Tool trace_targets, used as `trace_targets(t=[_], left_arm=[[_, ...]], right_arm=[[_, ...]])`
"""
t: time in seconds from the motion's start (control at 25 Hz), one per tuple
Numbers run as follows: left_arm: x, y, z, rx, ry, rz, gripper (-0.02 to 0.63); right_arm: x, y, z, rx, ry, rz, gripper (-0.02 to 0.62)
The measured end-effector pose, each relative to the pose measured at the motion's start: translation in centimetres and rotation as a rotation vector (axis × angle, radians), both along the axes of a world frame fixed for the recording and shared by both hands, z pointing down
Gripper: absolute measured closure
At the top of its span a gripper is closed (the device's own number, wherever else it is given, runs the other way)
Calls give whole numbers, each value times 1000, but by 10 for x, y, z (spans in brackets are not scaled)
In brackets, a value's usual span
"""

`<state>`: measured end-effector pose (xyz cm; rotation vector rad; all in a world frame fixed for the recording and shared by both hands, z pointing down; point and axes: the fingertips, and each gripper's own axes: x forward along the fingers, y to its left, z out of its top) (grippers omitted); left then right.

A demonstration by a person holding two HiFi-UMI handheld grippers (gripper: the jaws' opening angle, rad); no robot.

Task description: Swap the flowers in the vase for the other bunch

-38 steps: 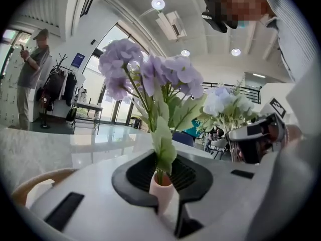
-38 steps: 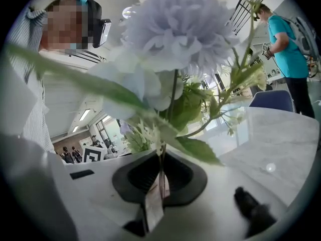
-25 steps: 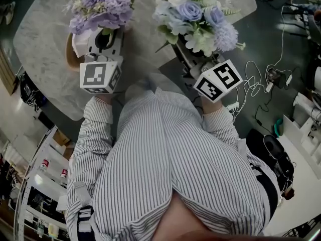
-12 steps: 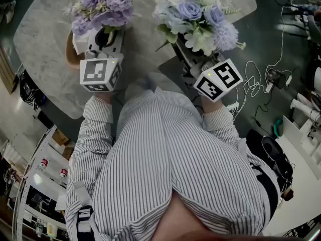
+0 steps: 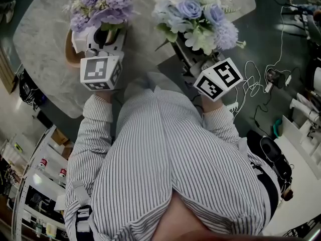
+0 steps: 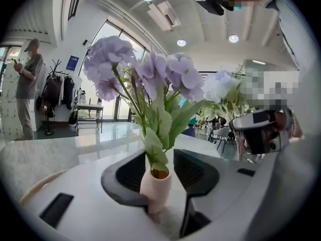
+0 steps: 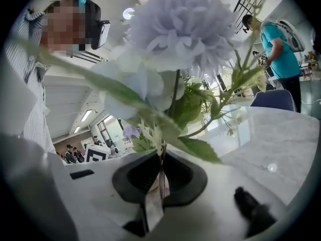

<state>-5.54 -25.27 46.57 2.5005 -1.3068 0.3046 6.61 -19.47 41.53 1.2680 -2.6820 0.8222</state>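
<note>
A purple bunch (image 6: 145, 69) stands in a small pink vase (image 6: 156, 187) on the marble table (image 5: 45, 44). My left gripper (image 6: 165, 177) has the vase between its jaws, which are opening; a gap shows on the right side. In the head view the purple bunch (image 5: 103, 4) hides the vase just beyond the left gripper (image 5: 103, 34). My right gripper (image 7: 160, 179) is shut on the stems of a blue and white bunch (image 7: 180, 29), with a paper tag pinched alongside. It holds that blue and white bunch (image 5: 198, 16) over the table's near edge.
A brown round tray rim (image 5: 67, 51) shows beside the left gripper. Cables (image 5: 261, 84) lie on the dark floor to the right. Shelves (image 5: 40, 185) stand at the lower left. A person (image 6: 27, 84) and another person (image 7: 278, 49) stand across the room.
The left gripper's jaws have spread apart around the purple bunch's base. The right gripper and its blue bunch have stayed put.
</note>
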Motion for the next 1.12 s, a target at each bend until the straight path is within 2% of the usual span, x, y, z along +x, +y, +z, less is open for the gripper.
trace_targets(t=[0.28,0.6,1.12], left_arm=[[-2,-1,-5,2,18,-24,403],[-6,1,-12,12,66,-40,388],[-25,21,-37,49,89,-72,385]], right_arm=[[-1,-2,-4,14,-1,-7,566],[-3,-5,-11,42,4,-22,566],[-12,-12,-45,117,-21,-38,566]])
